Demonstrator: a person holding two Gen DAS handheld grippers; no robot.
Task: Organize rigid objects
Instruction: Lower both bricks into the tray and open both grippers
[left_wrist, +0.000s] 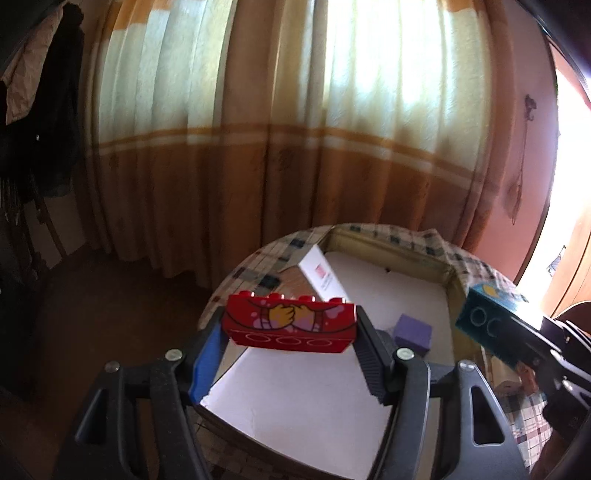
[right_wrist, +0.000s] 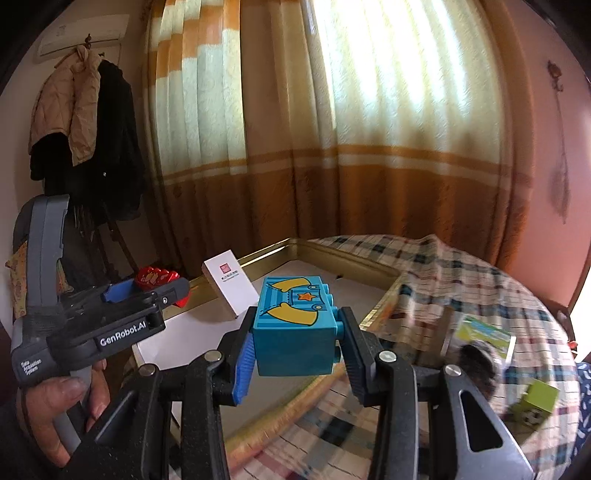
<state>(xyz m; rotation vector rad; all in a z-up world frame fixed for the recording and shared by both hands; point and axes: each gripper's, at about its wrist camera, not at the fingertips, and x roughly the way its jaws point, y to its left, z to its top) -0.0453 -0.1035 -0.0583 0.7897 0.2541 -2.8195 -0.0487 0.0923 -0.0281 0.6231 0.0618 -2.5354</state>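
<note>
Two toy bricks are being carried over the shallow box, one in each gripper.

The red brick (left_wrist: 291, 323) is hanging clamped end to end in the left gripper (left_wrist: 291, 350), its jaws clenched on the short ends, above the white floor of the gold-rimmed box (left_wrist: 388, 245) on the checked worktop (right_wrist: 461, 266). The blue brick (right_wrist: 295, 325) is sitting in the right gripper (right_wrist: 295, 354), jaws gripping its sides, one pressing on the studs, so it is likely risking a twist or slip if tilted. The two grippers are working close together, and a bump could be knocking a brick loose. A purple block (left_wrist: 413, 332) and a leaning white card box (right_wrist: 231, 288) are already occupying the box, so a careless drop could be toppling or landing on them.
</note>
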